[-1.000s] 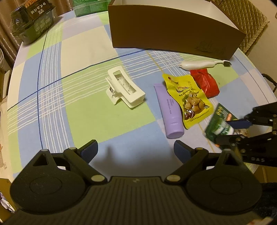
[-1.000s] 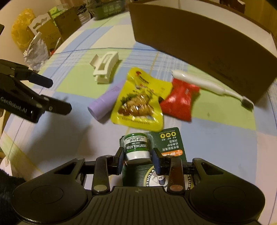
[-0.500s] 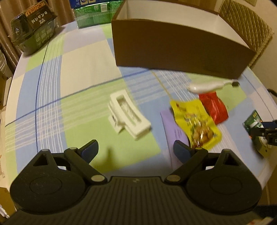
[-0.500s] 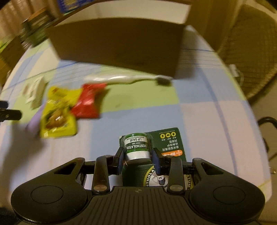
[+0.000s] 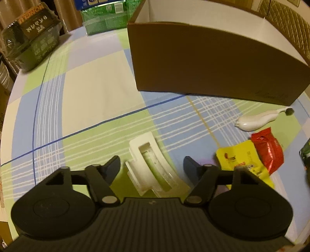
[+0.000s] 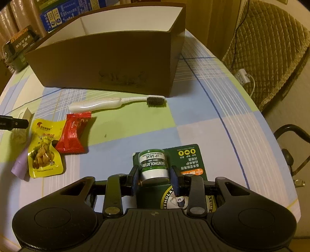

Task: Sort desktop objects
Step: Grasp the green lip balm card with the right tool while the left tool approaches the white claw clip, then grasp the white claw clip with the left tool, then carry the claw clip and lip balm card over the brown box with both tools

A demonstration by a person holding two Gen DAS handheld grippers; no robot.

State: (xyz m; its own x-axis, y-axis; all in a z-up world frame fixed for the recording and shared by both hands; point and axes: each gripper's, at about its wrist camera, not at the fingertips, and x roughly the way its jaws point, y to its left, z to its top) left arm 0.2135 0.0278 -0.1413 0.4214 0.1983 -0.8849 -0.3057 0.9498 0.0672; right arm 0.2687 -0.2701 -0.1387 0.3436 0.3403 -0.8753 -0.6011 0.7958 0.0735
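A white hair claw clip [image 5: 153, 166] lies on the checked tablecloth between the fingers of my left gripper [image 5: 151, 164]. Its jaws are closing, and a small gap still shows at each pad. My right gripper [image 6: 154, 172] is shut on a green Mentholatum lip salve pack [image 6: 153, 164], held above the cloth right of the pile. Behind stands an open brown cardboard box [image 5: 213, 62] [image 6: 108, 58]. Before it lie a white toothbrush [image 6: 108, 103], a red packet [image 6: 74, 133], a yellow snack packet [image 6: 43, 155] and a purple tube [image 6: 19, 164].
A dark green package [image 5: 33, 44] and a green box [image 5: 108, 17] sit at the table's far left edge. A quilted chair [image 6: 267, 48] and a power strip [image 6: 242, 75] are beyond the table's curved right edge [image 6: 271, 135].
My left gripper moved forward over the clip, which now sits between narrower jaws. My right gripper swung right with the lip salve pack, away from the pile and facing the box.
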